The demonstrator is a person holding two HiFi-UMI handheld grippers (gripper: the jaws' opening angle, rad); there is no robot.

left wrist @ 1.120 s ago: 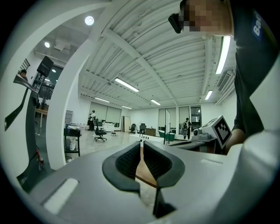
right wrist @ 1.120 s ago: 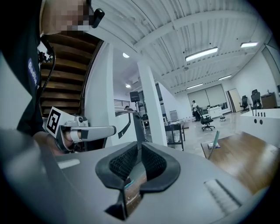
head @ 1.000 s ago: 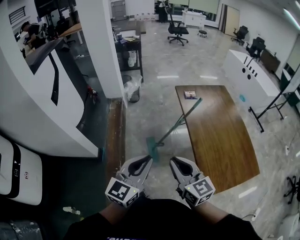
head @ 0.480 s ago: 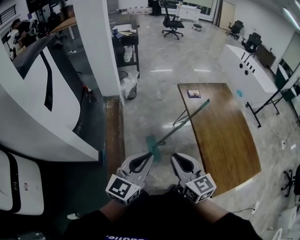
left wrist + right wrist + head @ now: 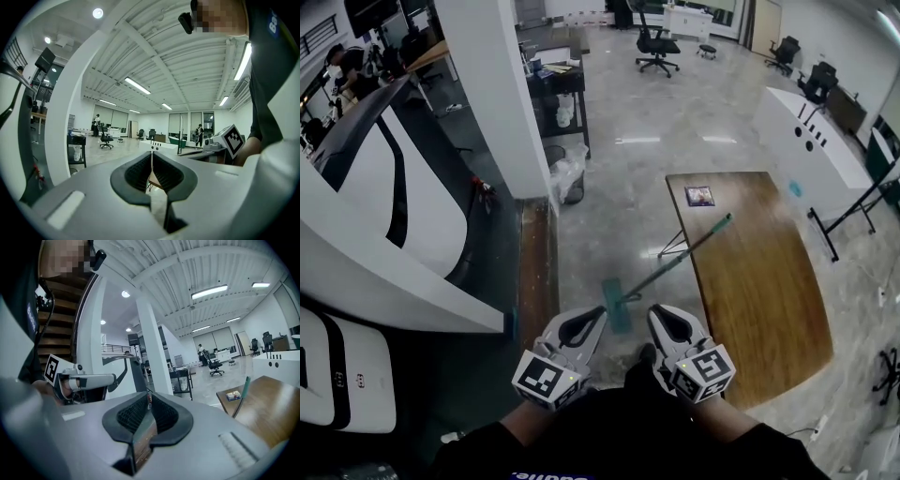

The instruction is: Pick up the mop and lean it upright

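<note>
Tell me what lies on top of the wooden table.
A small flat printed item, perhaps a booklet, lies near the wooden table's far end. The mop's handle leans on its left edge, green tip over the top. The tabletop hides the floor beneath.

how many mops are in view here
1. The mop has its head on the floor left of the wooden table, handle slanting onto the table's edge. Others could be hidden.
</note>
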